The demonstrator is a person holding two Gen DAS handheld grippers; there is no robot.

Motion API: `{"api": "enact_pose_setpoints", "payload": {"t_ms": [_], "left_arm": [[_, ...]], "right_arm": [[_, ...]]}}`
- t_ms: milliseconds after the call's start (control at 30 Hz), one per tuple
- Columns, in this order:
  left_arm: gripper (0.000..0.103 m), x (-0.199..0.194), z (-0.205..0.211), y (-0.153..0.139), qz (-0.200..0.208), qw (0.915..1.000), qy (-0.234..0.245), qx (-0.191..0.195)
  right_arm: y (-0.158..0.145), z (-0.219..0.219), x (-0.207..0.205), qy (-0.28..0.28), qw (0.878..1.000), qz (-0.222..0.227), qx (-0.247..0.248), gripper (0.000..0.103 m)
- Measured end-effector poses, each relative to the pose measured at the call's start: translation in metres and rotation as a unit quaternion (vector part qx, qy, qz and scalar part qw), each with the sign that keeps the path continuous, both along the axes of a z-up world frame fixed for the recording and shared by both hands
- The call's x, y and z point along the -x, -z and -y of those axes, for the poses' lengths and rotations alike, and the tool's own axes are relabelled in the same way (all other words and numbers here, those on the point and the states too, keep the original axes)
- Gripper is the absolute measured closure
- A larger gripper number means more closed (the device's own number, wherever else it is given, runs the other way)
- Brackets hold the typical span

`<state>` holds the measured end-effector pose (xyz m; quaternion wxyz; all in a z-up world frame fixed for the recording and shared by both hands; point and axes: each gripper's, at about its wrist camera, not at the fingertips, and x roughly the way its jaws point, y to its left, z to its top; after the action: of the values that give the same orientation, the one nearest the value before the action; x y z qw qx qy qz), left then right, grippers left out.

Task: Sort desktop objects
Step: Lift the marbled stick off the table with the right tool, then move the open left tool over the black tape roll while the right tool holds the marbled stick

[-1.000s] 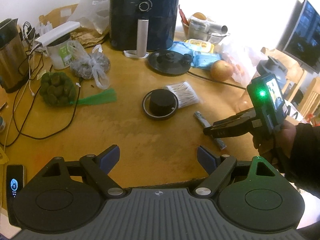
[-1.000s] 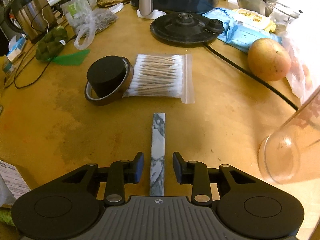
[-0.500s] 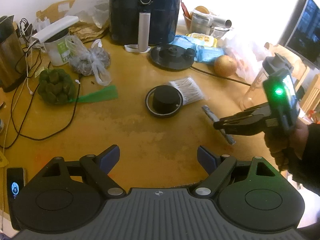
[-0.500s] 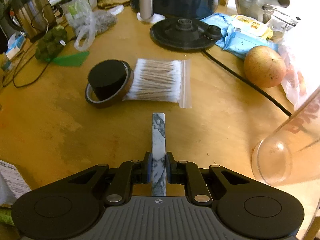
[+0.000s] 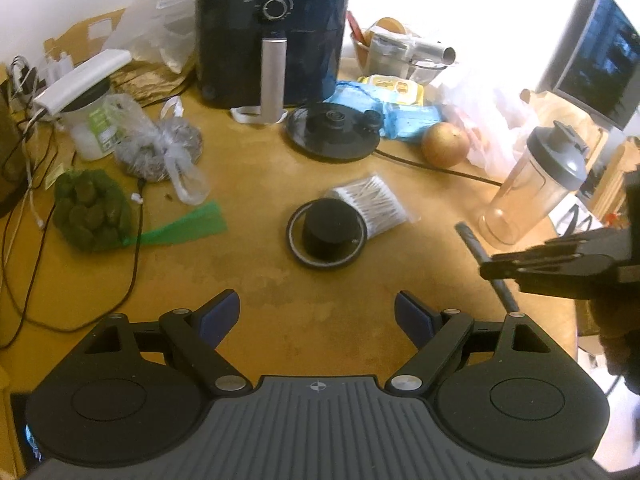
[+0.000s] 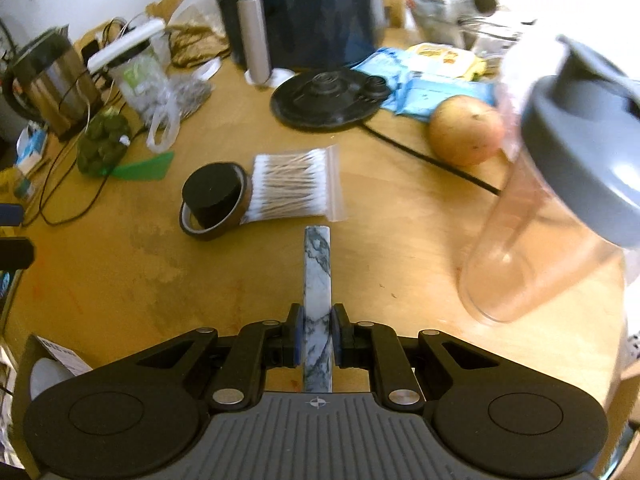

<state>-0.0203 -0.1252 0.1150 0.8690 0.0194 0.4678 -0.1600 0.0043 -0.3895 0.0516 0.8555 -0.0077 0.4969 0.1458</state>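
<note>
My right gripper (image 6: 316,338) pinches the marbled stick (image 6: 317,280); left gripper (image 5: 318,316) spread, empty. I'd keep it level, clear of the bottle (image 6: 560,208).

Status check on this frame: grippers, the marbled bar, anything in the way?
Right gripper shut on marbled bar, bar off the table. Left gripper open, empty. Shaker bottle close on the right; cotton swab bag ahead.

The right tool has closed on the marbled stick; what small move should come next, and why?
Probably lift a little more, straight up. The right tool grips the marbled stick firmly near one end, and the shaker bottle stands close beside it, so extra height before carrying it sideways seems safer.
</note>
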Motion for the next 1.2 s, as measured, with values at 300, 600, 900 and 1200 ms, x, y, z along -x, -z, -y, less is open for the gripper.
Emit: {"api": "enact_pose_setpoints", "payload": {"t_ms": [300,600,900,1200], "left_arm": [[0.017,-0.027,0.008,0.012,0.002,0.9992,0.040,0.005],[0.016,-0.050,0.012,0.030,-0.014,0.9975,0.067,0.018],[0.011,-0.066,0.011,0.050,-0.027,0.9948,0.089,0.042],[0.010,-0.098,0.010,0.080,-0.063,0.9938,0.074,0.053]], "right_arm": [[-0.019,0.031,0.025,0.069,0.997,0.010,-0.023,0.086],[-0.036,0.054,0.061,0.136,0.989,0.022,-0.047,0.086],[-0.034,0.057,0.085,0.173,0.984,0.010,-0.045,0.086],[-0.031,0.050,0.101,0.189,0.981,0.004,-0.042,0.086]]}}
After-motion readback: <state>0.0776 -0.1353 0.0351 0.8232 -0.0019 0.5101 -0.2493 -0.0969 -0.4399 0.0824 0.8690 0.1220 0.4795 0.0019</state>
